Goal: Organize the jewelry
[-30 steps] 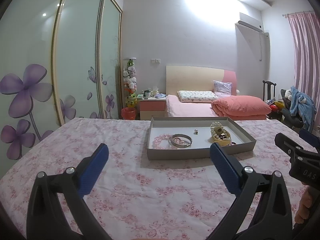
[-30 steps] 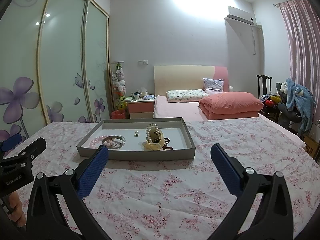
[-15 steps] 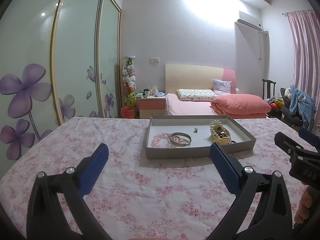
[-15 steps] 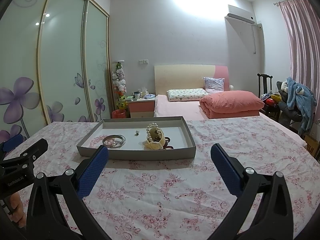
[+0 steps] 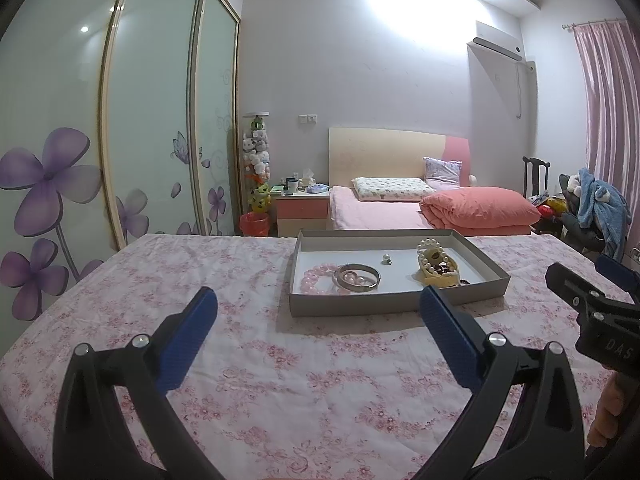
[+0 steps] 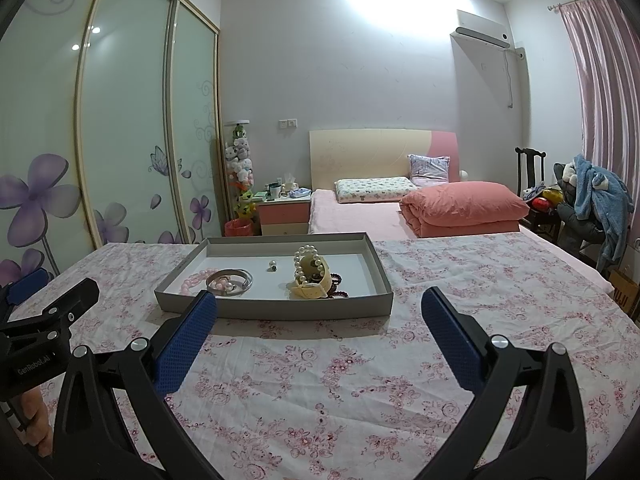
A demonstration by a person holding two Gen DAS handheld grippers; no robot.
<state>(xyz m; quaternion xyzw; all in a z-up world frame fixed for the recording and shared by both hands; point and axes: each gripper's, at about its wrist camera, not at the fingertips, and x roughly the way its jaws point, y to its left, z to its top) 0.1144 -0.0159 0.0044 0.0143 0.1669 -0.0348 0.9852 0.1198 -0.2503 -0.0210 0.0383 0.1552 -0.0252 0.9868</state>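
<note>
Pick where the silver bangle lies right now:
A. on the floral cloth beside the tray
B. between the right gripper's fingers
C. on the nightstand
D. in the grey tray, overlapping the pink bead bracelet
D: the silver bangle lies inside the grey tray, overlapping the pink bead bracelet; both grippers are open and empty.

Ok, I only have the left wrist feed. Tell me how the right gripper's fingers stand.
Observer: The right gripper is wide open, with nothing between its fingers.
Operator: Give me where it points.
Observer: At the near wall of the grey tray. It is over the flowered cloth, short of the tray.
Operator: Now report anything off to its right.
Observer: A cardboard box shows past the table's right edge.
</note>
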